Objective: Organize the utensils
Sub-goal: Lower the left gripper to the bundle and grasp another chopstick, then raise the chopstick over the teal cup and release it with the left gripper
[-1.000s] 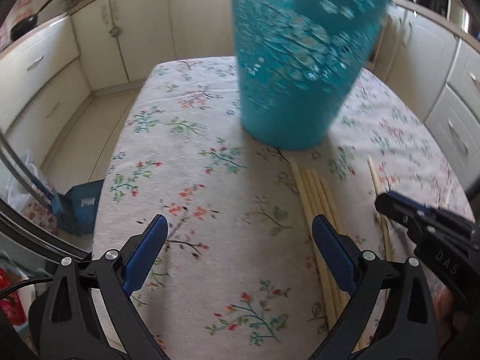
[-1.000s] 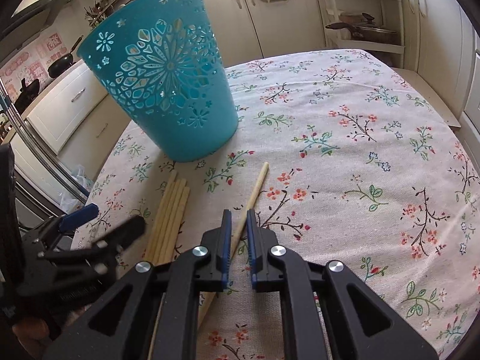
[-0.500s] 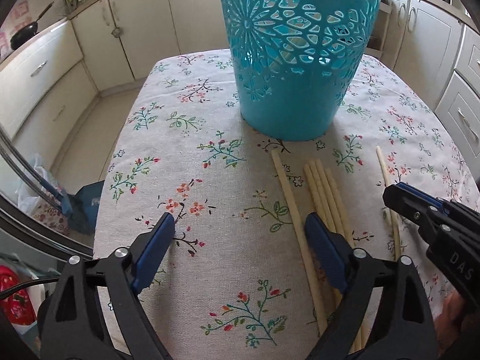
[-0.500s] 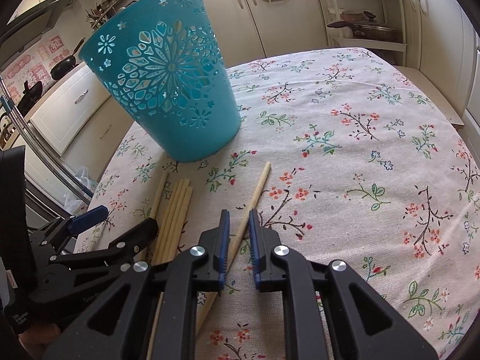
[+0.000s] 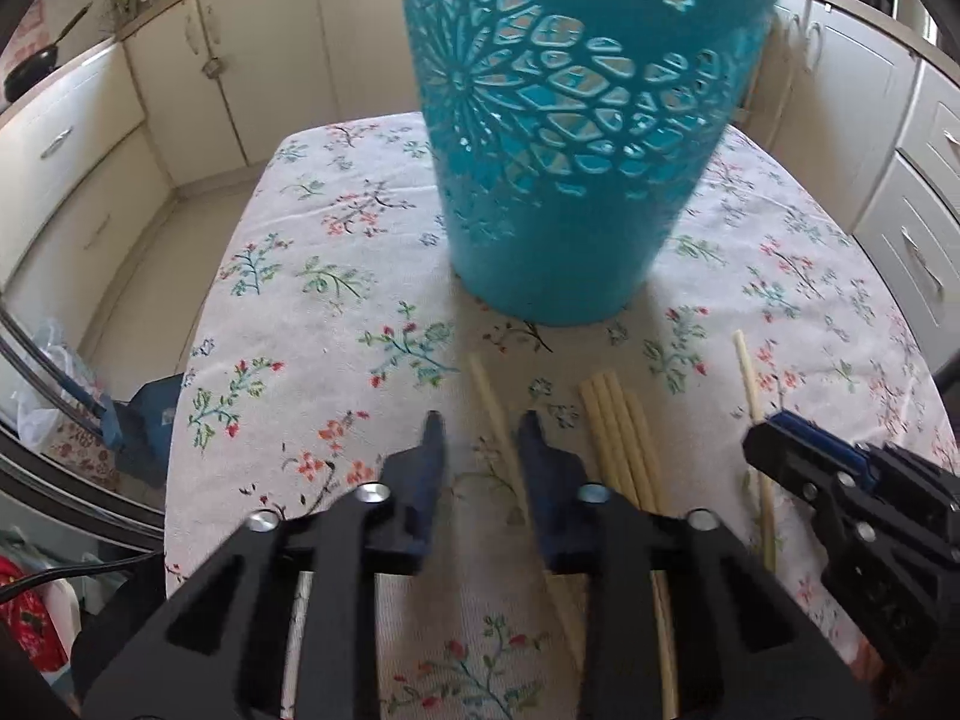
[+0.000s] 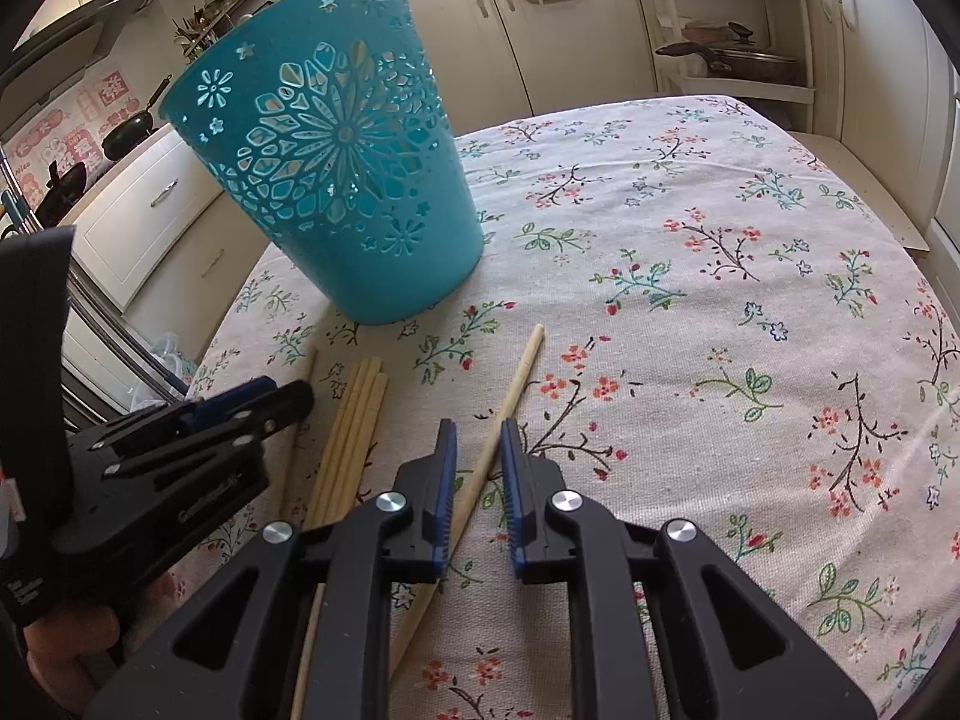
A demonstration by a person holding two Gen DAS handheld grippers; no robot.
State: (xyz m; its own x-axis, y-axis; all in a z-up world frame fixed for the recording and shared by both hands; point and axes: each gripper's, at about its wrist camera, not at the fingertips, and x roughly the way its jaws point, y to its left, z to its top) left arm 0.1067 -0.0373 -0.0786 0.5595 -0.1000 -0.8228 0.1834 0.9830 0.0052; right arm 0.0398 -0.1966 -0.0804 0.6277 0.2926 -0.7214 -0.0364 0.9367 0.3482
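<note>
**Item: chopstick sorting, pick-up stage.**

- **Step in hand:** by the look of it, both grippers are lining up on single chopsticks; none is lifted yet, and nothing long shows above the basket rim.
- **Left gripper**: sitting low over the tablecloth, jaws narrowed but not closed, straddling the lone left chopstick. That stick is lying flat, running from 6 o'clock up toward 12 o'clock, its far tip short of the basket's foot.
- **Right gripper**: also low, jaws narrow with a gap on each side of the lone right chopstick, which is slanting toward 1 o'clock. Whether the pads are touching it, I cannot tell.
- **Bundle of chopsticks**: four or so lying side by side, touching, between the two lone sticks, at 10 o'clock of the right gripper.
- **Basket:** teal, perforated, standing upright at 12 o'clock of the left gripper, near the sticks' far tips.
- **Pose:** both tools are pointing forward and slightly down, nearly parallel, the left one just beside the right at its 9 o'clock.
- **Next move calls for:** closing fully on each thin stick, then tipping it upright to clear the basket rim. A round, slim stick is likely to roll or pivot in the pads.
</note>
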